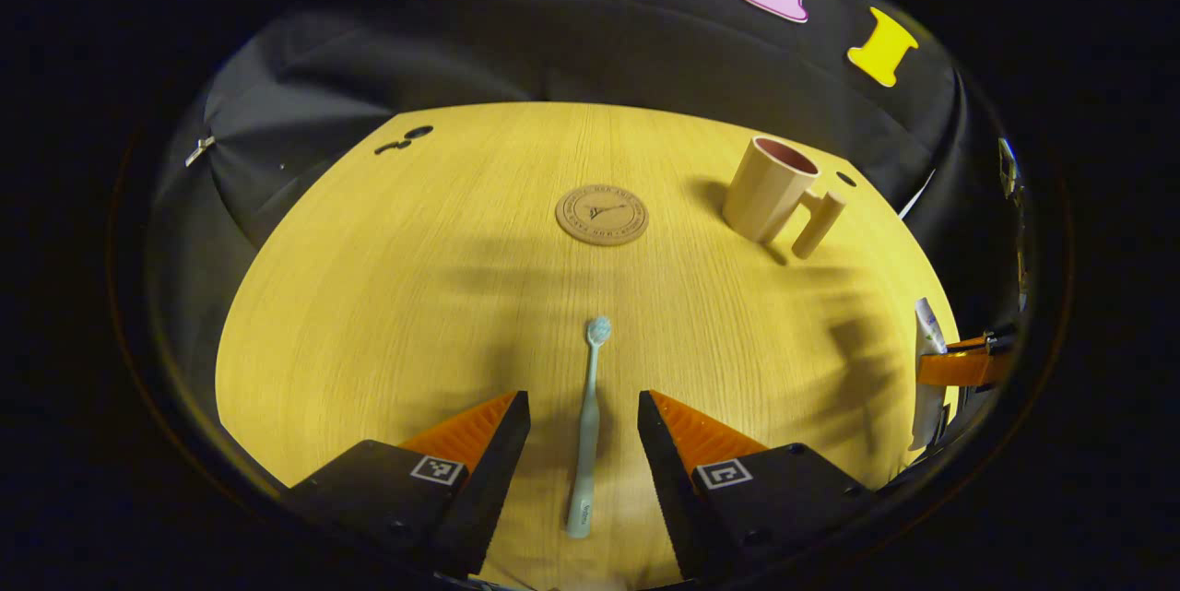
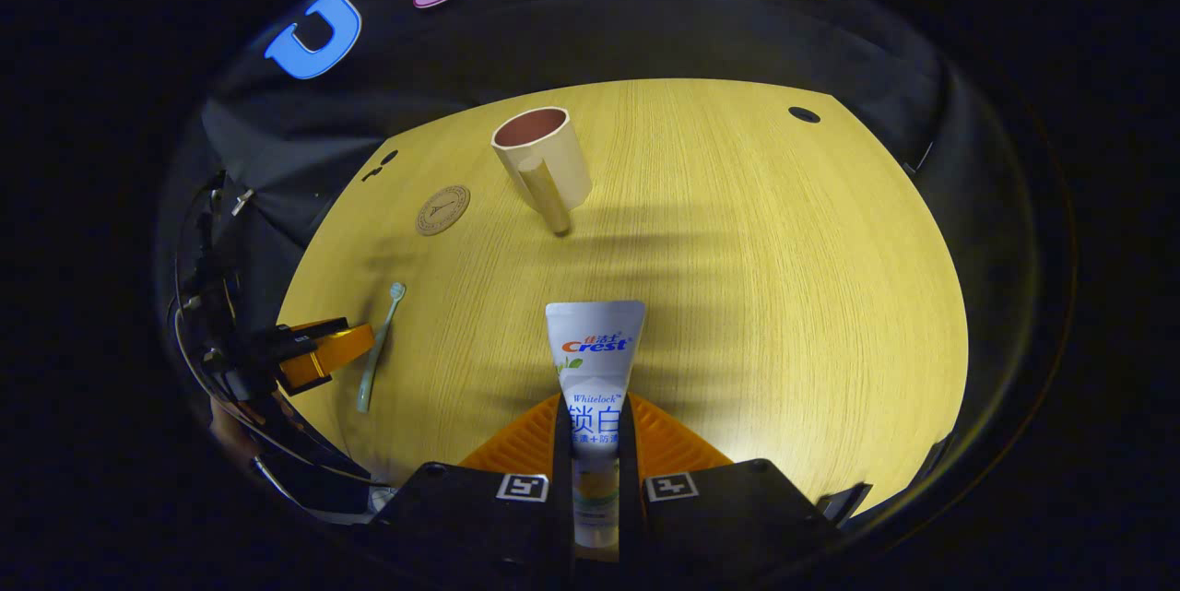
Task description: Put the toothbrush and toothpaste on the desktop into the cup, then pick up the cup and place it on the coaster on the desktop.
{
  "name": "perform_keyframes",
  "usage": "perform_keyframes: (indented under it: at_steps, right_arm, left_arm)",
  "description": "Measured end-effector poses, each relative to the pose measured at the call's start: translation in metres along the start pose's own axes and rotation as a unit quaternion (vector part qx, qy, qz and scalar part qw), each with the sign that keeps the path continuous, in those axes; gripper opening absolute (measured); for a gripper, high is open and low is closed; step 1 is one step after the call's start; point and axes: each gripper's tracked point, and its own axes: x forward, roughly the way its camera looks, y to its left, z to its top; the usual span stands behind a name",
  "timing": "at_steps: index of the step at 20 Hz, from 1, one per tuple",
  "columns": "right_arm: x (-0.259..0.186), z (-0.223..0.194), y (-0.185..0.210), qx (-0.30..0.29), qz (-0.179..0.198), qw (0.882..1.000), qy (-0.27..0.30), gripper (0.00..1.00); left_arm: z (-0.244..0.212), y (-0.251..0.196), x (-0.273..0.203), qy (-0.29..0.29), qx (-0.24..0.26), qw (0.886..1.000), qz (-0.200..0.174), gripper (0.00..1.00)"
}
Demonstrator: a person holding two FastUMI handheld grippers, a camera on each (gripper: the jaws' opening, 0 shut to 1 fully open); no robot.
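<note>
On a pale wood-grain surface (image 1: pixel 369 296), our left hand-held gripper (image 1: pixel 584 425) stands spread wide around a slim toothbrush (image 1: pixel 587 430) lying lengthwise, bristles pointing away. Our right hand-held gripper (image 2: pixel 595 430) is clamped on a soft toothpaste tube (image 2: pixel 593 360), its flat crimped end pointing away. Farther off sit a round cork coaster (image 1: pixel 602 215) and, well apart, an upright beige cup (image 2: pixel 544 162) with a cylindrical handle.

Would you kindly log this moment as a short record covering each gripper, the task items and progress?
left gripper: jaws open, straddling the toothbrush, which lies flat on the desktop
right gripper: jaws shut on the toothpaste
cup: upright on the desktop, nothing seen inside
coaster: bare, apart from the cup
progress: neither item in the cup yet
</note>
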Motion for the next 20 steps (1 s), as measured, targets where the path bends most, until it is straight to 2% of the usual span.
perform_keyframes:
  at_steps: [2, 3, 4, 7, 8, 11, 12, 14, 15, 20]
  right_arm:
    - [0.001, -0.002, 0.0, -0.001, 0.008, 1.0, 0.007, 0.23]
    - [0.001, -0.002, 0.001, -0.002, 0.012, 1.0, 0.009, 0.23]
    - [0.001, -0.003, 0.002, -0.003, 0.016, 1.0, 0.011, 0.23]
    - [0.002, -0.003, 0.006, -0.008, 0.026, 1.0, 0.012, 0.23]
    - [0.001, -0.004, 0.008, -0.01, 0.027, 1.0, 0.012, 0.23]
    - [0.003, -0.006, 0.011, -0.02, 0.029, 0.999, 0.015, 0.23]
    - [0.002, -0.007, 0.012, -0.025, 0.028, 0.999, 0.014, 0.23]
    - [0.001, -0.009, 0.016, -0.031, 0.028, 0.999, 0.011, 0.23]
    - [0.002, -0.009, 0.018, -0.029, 0.027, 0.999, 0.009, 0.23]
    - [-0.005, -0.003, 0.025, -0.016, 0.026, 1.0, -0.007, 0.23]
  left_arm:
    - [-0.007, -0.002, 0.005, 0.016, 0.007, 1.0, 0.005, 0.77]
    - [-0.01, -0.001, 0.008, 0.021, 0.015, 1.0, 0.009, 0.85]
    - [-0.013, -0.001, 0.009, 0.027, 0.021, 0.999, 0.011, 0.77]
    - [-0.026, -0.003, 0.014, 0.049, 0.027, 0.998, 0.018, 0.74]
    - [-0.024, -0.007, 0.018, 0.048, 0.028, 0.998, 0.008, 0.74]
    - [-0.023, -0.003, 0.017, 0.056, 0.036, 0.998, 0.011, 0.5]
    - [-0.025, -0.002, 0.017, 0.063, 0.039, 0.997, 0.009, 0.48]
    - [-0.024, 0.0, 0.018, 0.07, 0.039, 0.997, 0.009, 0.34]
    - [-0.023, 0.0, 0.018, 0.073, 0.041, 0.996, 0.007, 0.2]
    - [-0.023, 0.0, 0.015, 0.091, 0.064, 0.994, -0.008, 0.11]
